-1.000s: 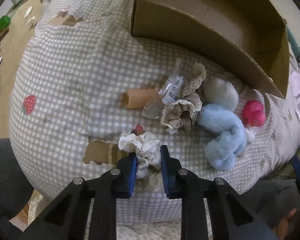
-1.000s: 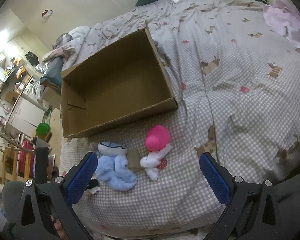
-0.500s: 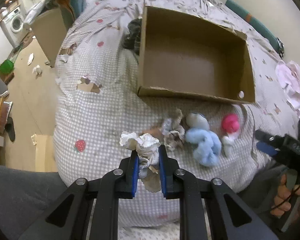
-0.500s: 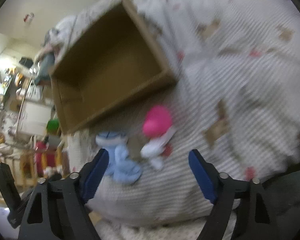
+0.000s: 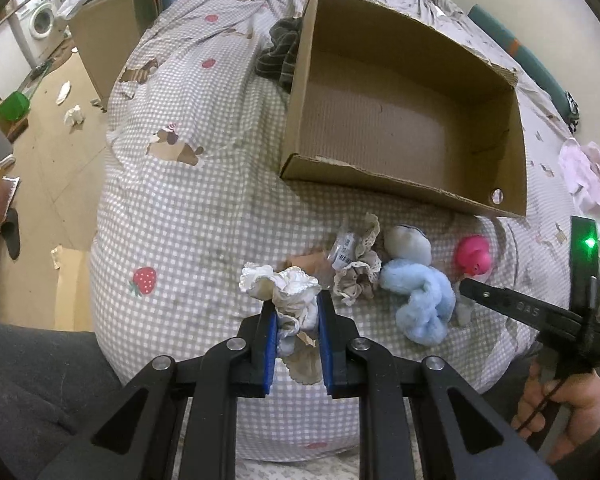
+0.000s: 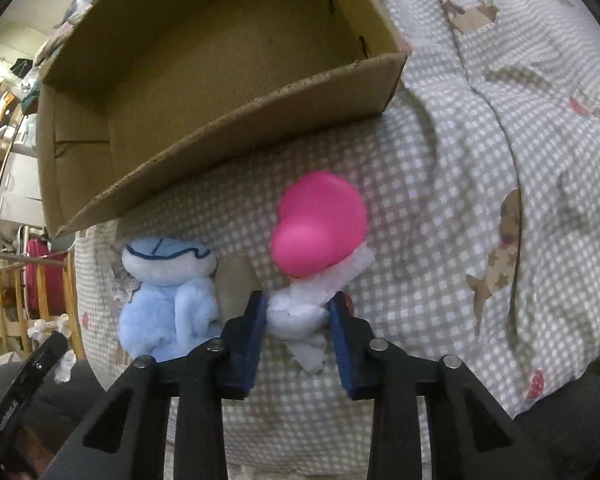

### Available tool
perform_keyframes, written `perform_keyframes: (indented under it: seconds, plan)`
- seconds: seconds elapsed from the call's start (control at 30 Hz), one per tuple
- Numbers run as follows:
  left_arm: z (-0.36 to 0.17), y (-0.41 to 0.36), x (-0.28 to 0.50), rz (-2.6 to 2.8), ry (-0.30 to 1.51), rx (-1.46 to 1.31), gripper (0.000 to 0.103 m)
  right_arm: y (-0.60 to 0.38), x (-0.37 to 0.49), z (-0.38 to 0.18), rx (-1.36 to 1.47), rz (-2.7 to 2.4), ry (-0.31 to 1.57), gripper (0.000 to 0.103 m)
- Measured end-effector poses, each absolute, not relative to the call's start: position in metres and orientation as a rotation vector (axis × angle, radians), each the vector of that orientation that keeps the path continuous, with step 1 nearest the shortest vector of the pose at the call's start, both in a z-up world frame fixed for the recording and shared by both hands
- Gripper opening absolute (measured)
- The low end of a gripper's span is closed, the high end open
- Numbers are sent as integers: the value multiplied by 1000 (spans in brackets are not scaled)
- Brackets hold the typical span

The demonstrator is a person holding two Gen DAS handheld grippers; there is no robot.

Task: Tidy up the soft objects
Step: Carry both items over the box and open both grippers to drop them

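My left gripper [image 5: 297, 312] is shut on a white ruffled scrunchie [image 5: 284, 288] and holds it above the checked bedspread [image 5: 180, 216]. My right gripper [image 6: 298, 316] is shut on the white body of a pink-headed soft toy [image 6: 320, 220] lying on the bed; the toy also shows in the left wrist view [image 5: 474, 254]. An open cardboard box [image 5: 404, 120] sits behind the toys, also in the right wrist view [image 6: 180, 80]. A light blue plush [image 5: 416, 292] and a beige lace scrunchie [image 5: 358, 276] lie in front of the box.
A dark striped cloth [image 5: 280, 56] lies against the box's left side. Pink-white fabric [image 5: 588, 172] lies at the right of the bed. The bed edge drops to a cluttered floor [image 5: 40, 128] on the left. My lap [image 5: 40, 380] is at the lower left.
My left gripper has lifted the white scrunchie off the bed. My right gripper has moved down to the pink-headed toy and closed from wide open onto its white body.
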State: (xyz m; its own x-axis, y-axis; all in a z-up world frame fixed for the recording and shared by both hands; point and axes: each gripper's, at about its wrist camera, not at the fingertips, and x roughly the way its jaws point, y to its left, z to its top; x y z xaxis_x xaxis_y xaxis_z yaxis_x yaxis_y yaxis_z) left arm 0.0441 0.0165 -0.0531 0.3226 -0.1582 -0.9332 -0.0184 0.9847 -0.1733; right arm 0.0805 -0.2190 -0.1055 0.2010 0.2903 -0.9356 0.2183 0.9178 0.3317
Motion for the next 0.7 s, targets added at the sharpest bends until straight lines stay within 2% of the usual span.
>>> perform_keyframes:
  seconds: [0.23,0.4,0.7]
  plan:
    - [-43,18,42,-83,1201,-174,16,-225,55,-76,525,134,1349,31]
    - [-39,15,43,-78,1199,-169,16,-230,38,-34,573,233,1263,31]
    - [10,-8,79,-132,1081,-116,16,-230,77,16,482,311,1101,31]
